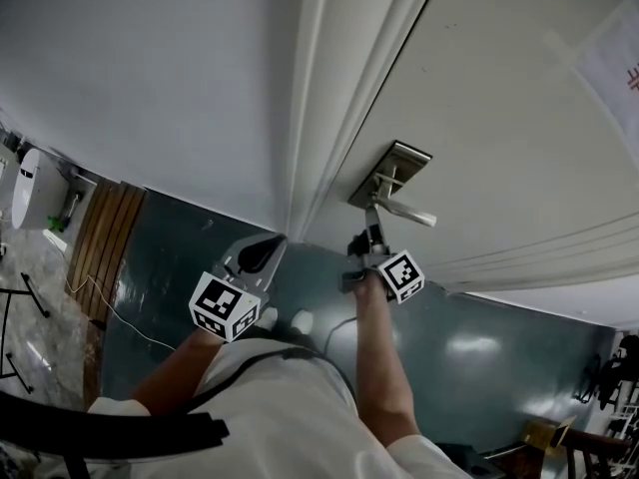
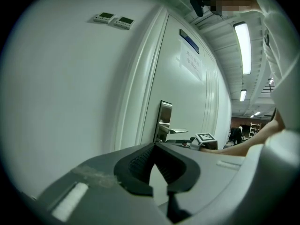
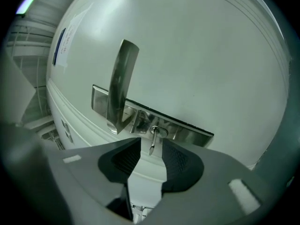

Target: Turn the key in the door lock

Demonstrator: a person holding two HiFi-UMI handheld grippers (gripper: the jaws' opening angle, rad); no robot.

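Note:
A white door (image 1: 479, 98) carries a steel lock plate (image 3: 161, 122) with a lever handle (image 3: 119, 86). A small metal key (image 3: 152, 143) sticks out of the lock below the handle. My right gripper (image 3: 150, 157) points level at the plate; it is open, the key hangs in the gap and the pads are clear of it. From the head view, that right gripper (image 1: 361, 249) sits just under the handle (image 1: 404, 211). My left gripper (image 1: 255, 255) hangs open and empty by the door frame, to the left of the lock. In its own view the left gripper (image 2: 157, 165) faces plate and handle (image 2: 174, 131) edge-on.
The door frame (image 1: 319, 108) runs between the wall and the door. A paper sheet (image 1: 611, 63) is stuck on the door at the upper right. Two small wall panels (image 2: 112, 19) sit high on the wall. Below lie a dark teal floor (image 1: 170, 257) and a thin cable (image 1: 112, 309).

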